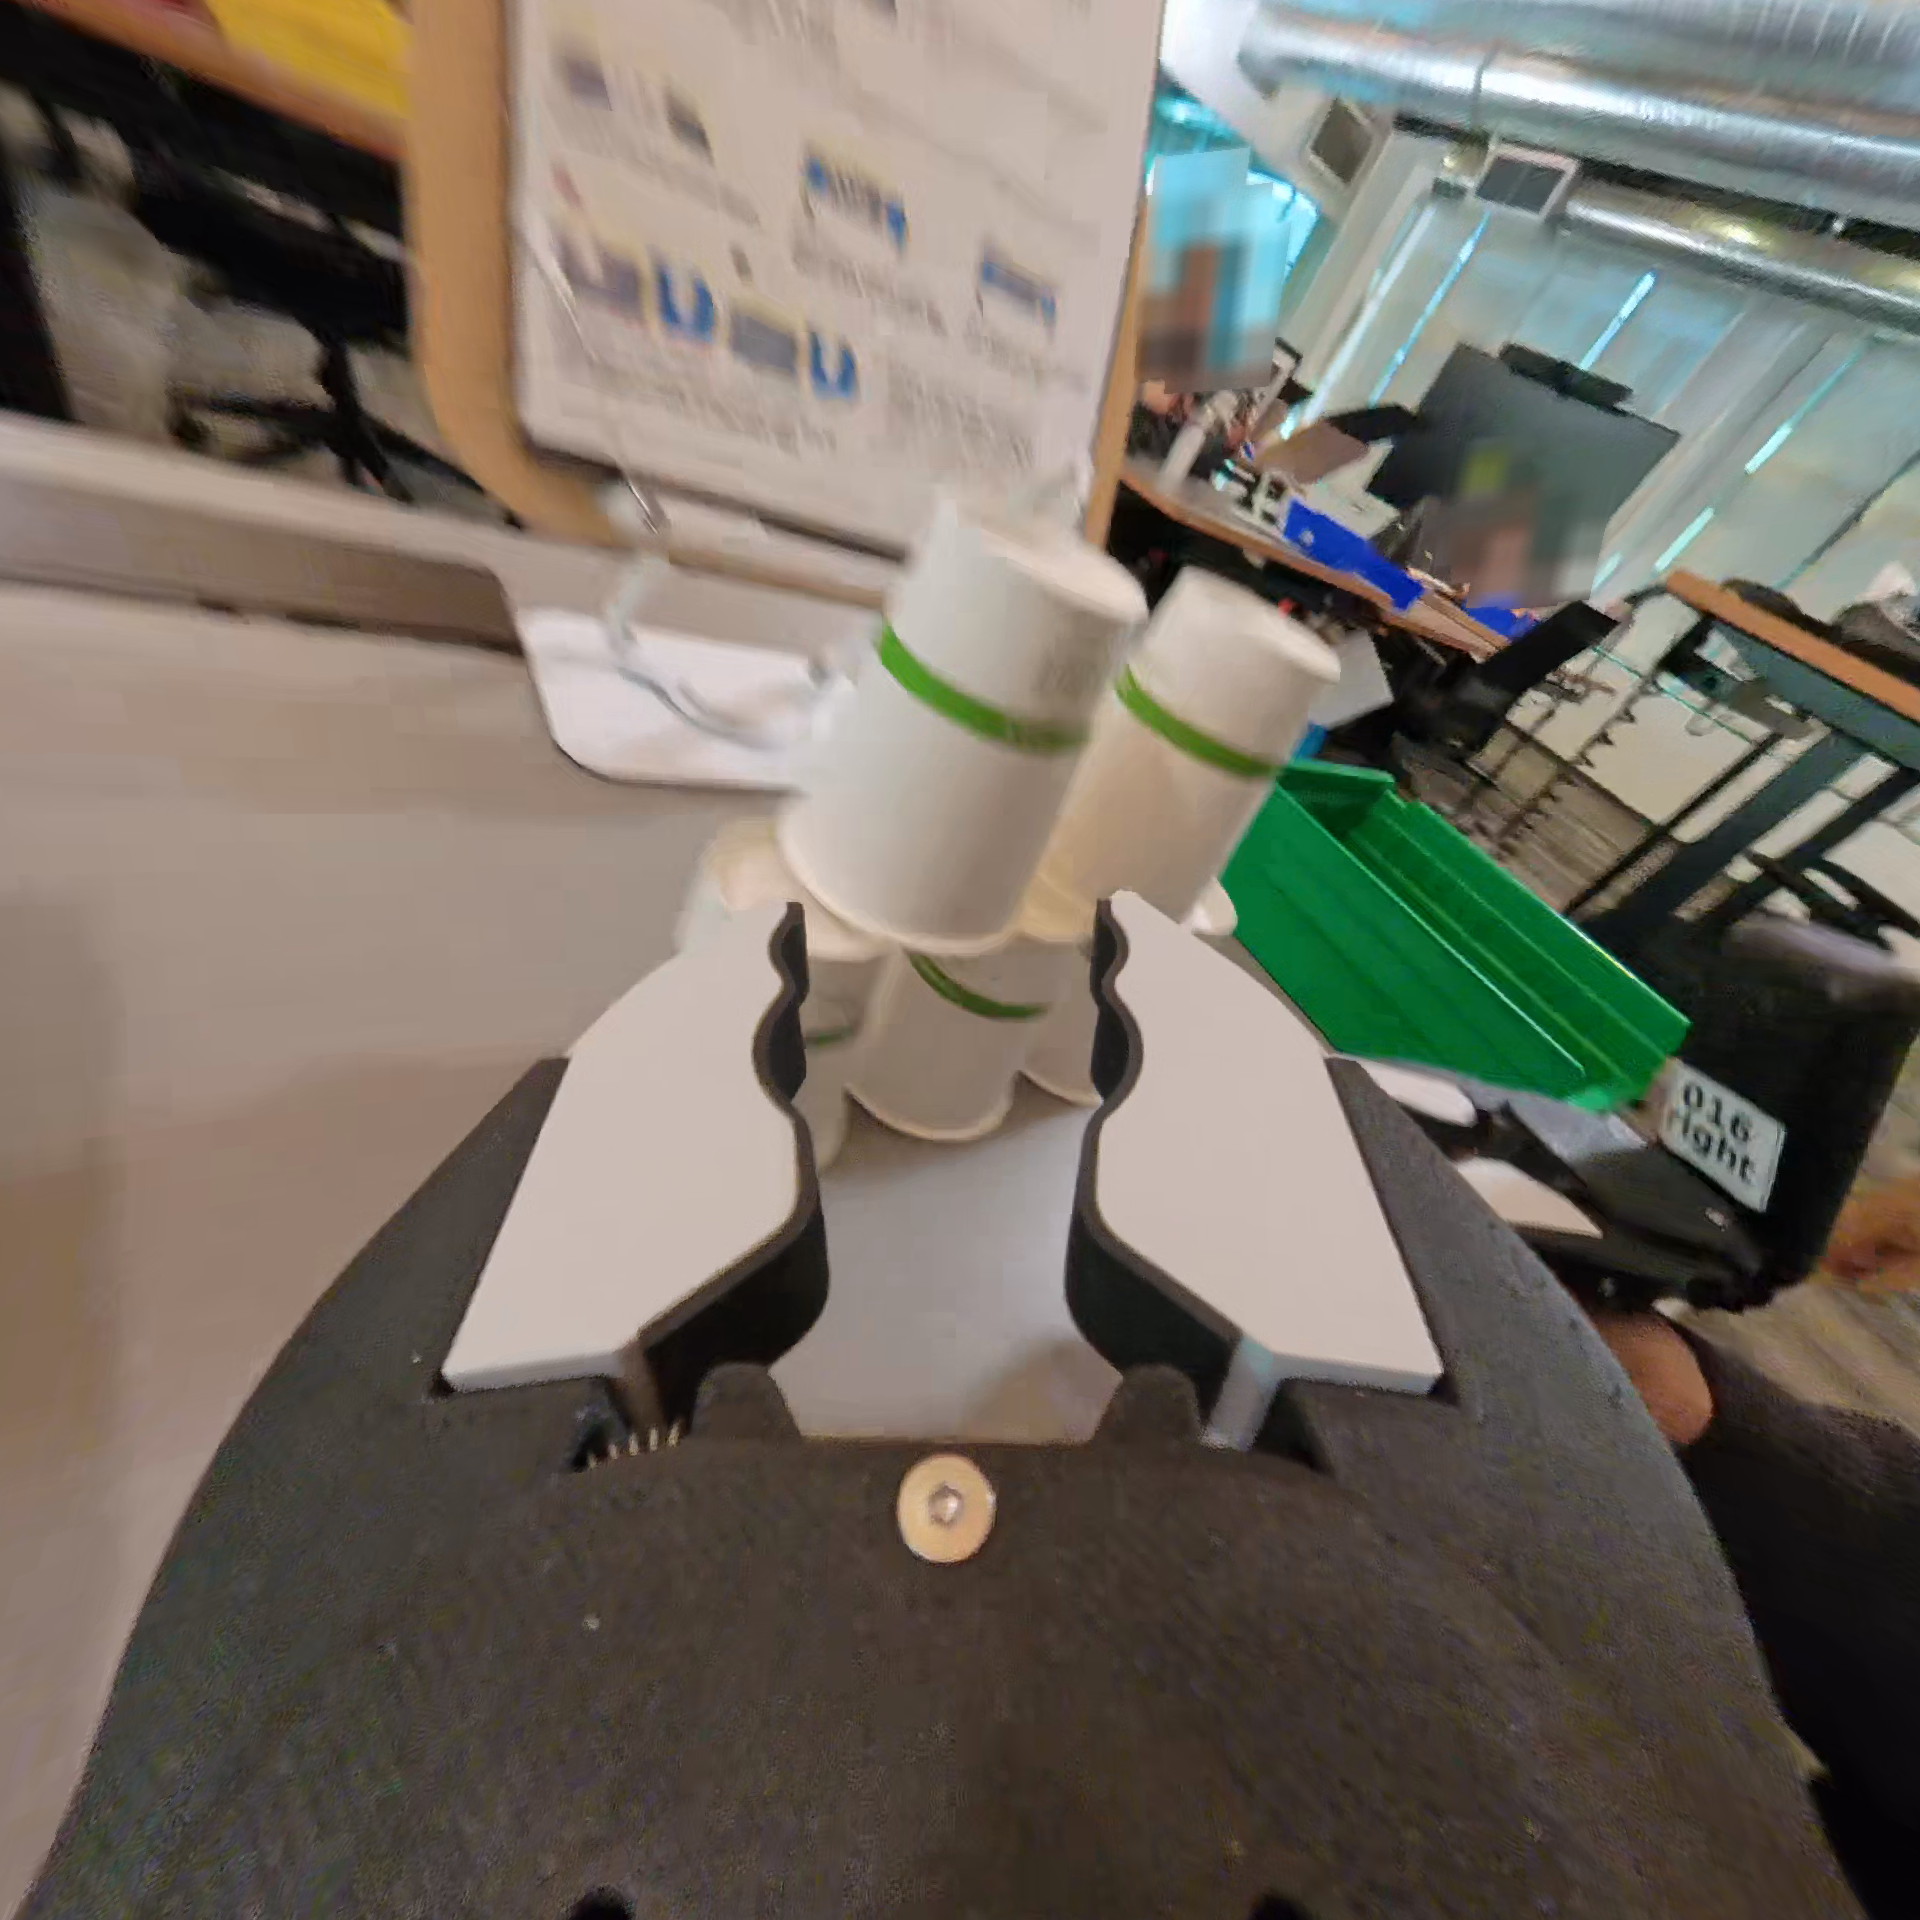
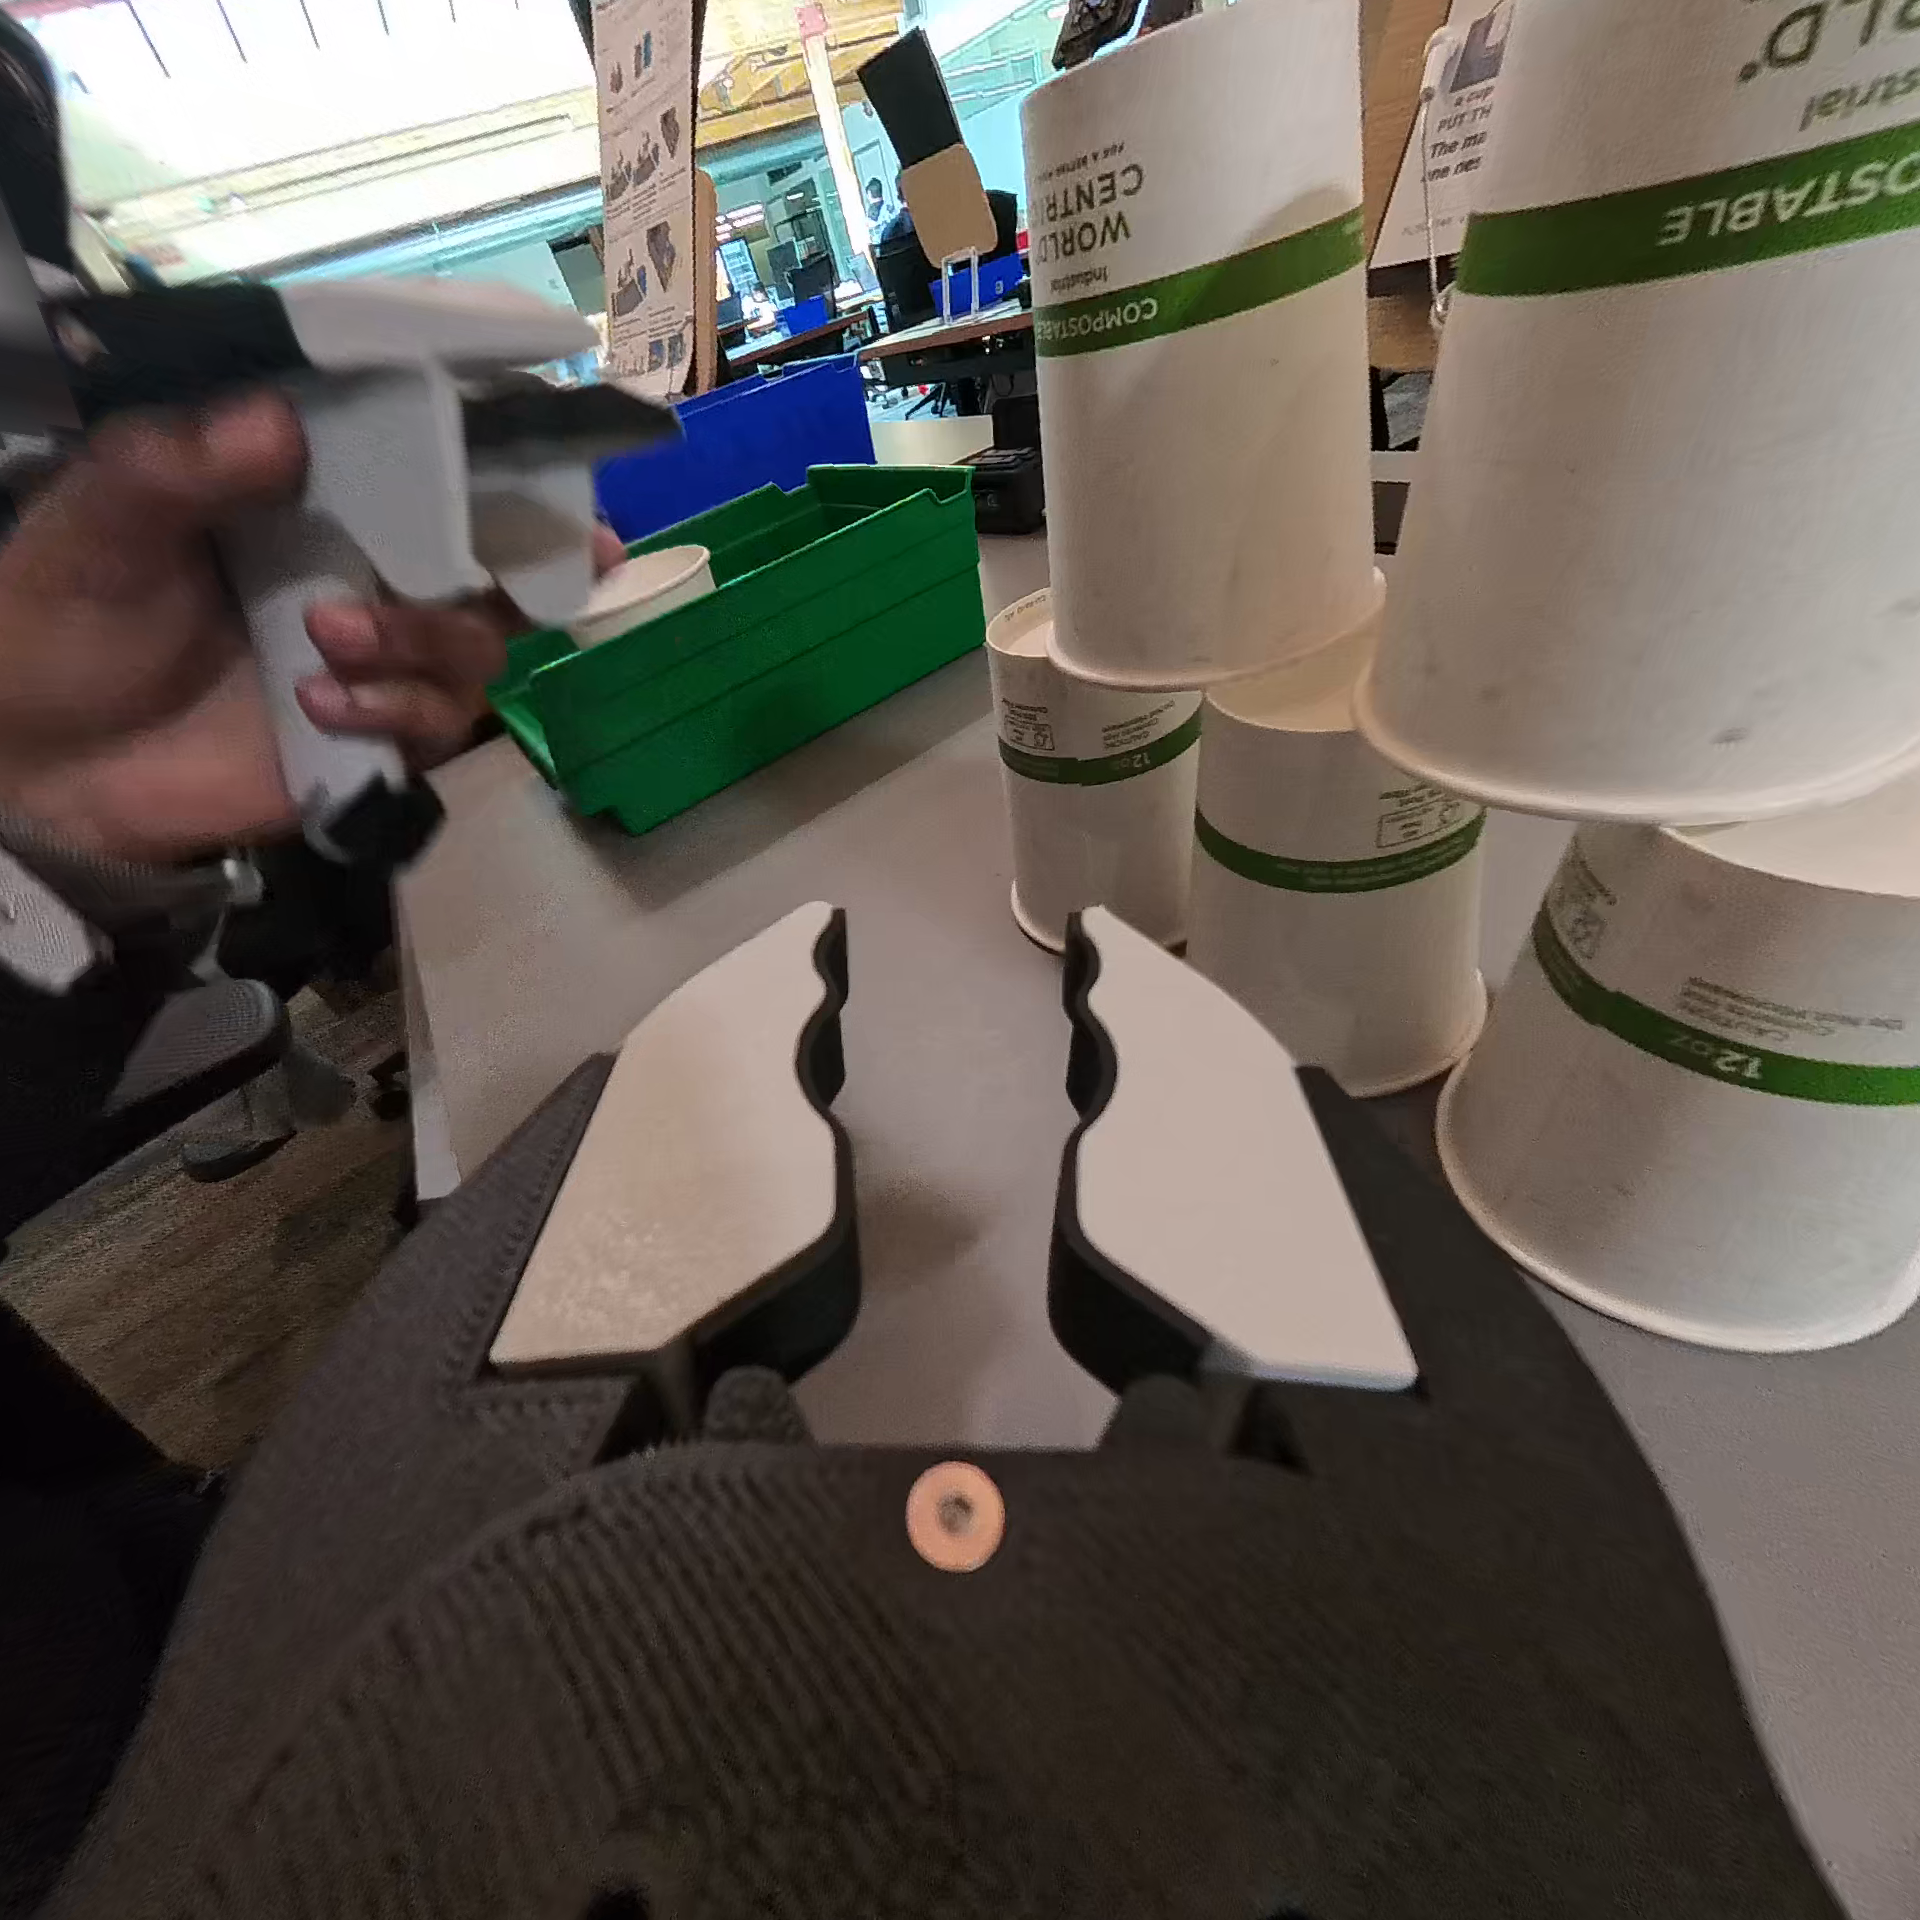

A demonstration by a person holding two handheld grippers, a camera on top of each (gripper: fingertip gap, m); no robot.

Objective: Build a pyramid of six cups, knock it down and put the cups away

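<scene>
Left gripper [image 1: 948,971] has its fingers [image 1: 665,1164] parted a fair bit with nothing between them, hanging in the air and pointed at the stack of upside-down white paper cups with green bands [image 1: 977,748]. The left-wrist shot is pretty blurry, so I can't say if the tips touch the bottom-row cups; they look just short of them.

Right gripper [image 2: 951,940] is the same deal: fingers [image 2: 686,1164] apart at a middling gap, holding nothing, low over the grey desk [image 2: 727,935]. Nearest thing to it is the small bottom-row cup [image 2: 1091,810], just past the right fingertip. The cup stack [image 2: 1351,727] sits to its right, bottom cups mouth-down on the desk and the upper cups resting tilted across their bases.

Further out, a green plastic bin [image 2: 769,644] sits toward the desk's far left edge with one upright white paper cup [image 2: 644,592] in it, and a blue bin [image 2: 748,436] sits behind that. In the right-wrist view a hand [image 2: 135,644] grips the handle of the left gripper, up in the air over the desk's left edge near the green bin.
</scene>
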